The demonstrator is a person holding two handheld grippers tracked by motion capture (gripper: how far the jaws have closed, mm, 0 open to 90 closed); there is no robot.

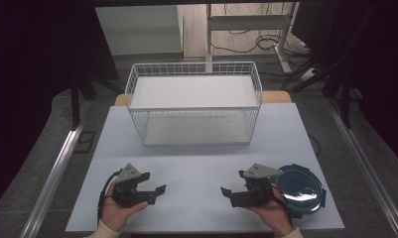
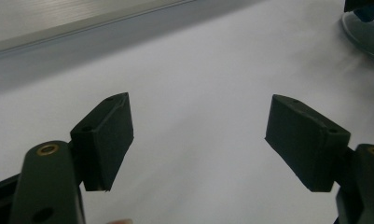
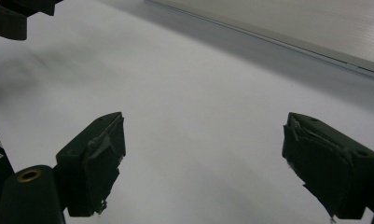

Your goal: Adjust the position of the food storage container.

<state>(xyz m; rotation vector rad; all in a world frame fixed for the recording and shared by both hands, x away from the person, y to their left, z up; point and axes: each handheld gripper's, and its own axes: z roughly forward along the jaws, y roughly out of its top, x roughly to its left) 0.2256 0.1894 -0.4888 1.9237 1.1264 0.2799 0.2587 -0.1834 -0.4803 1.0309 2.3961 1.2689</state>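
A white wire basket (image 1: 194,101) stands on the pale table (image 1: 196,163) toward its far middle. A round dark-blue dish with a glossy top (image 1: 300,189) lies at the front right, just behind my right hand. My left gripper (image 1: 154,184) is held low over the front left of the table and points right. It is open, and in the left gripper view (image 2: 198,135) nothing sits between its pads. My right gripper (image 1: 233,182) points left toward it, open and empty (image 3: 203,154). The two grippers face each other across a bare gap.
The dish edge (image 2: 364,28) appears at the top right of the left gripper view. The other gripper (image 3: 10,18) shows at the top left of the right gripper view. Metal rails run along both table sides (image 1: 55,173). Desk legs and cables (image 1: 266,42) lie beyond the basket.
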